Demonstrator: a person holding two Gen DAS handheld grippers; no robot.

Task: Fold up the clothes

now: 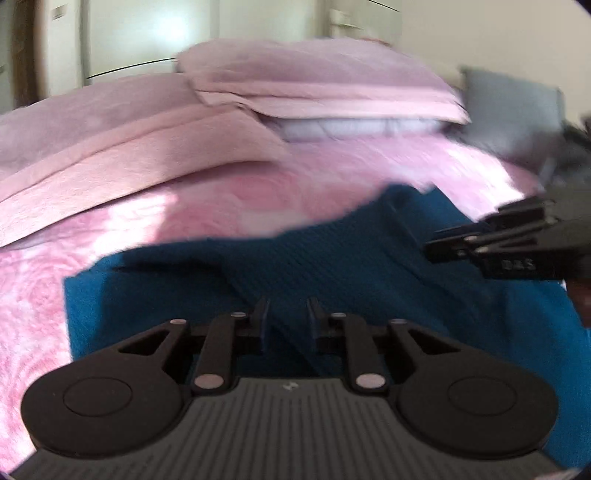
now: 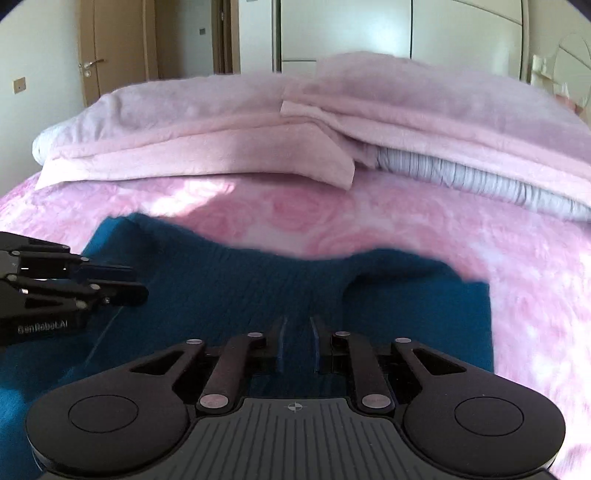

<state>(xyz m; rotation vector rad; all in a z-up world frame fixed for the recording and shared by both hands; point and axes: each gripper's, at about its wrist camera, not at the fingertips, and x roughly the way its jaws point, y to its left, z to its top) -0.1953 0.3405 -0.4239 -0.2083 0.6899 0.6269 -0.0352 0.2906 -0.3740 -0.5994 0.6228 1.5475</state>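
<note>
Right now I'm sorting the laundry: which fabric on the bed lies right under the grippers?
The dark blue knit garment, spread flat on the pink bedspread. The pale pink blankets are folded farther back, beyond both grippers.

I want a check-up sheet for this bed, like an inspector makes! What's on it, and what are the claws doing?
Surface: pink rose-patterned bedspread, partly sunlit.
Job's things: teal knitted garment lying on the bedspread, its far edge rumpled.
Clutter: two pillows under pink towels, a grey cushion.
Claws: left claw and right claw both over the garment, jaws narrowly apart; whether they pinch fabric cannot be told.
Cables: nothing seen.
Surroundings: white wardrobe doors, a wooden door with a handle.
</note>
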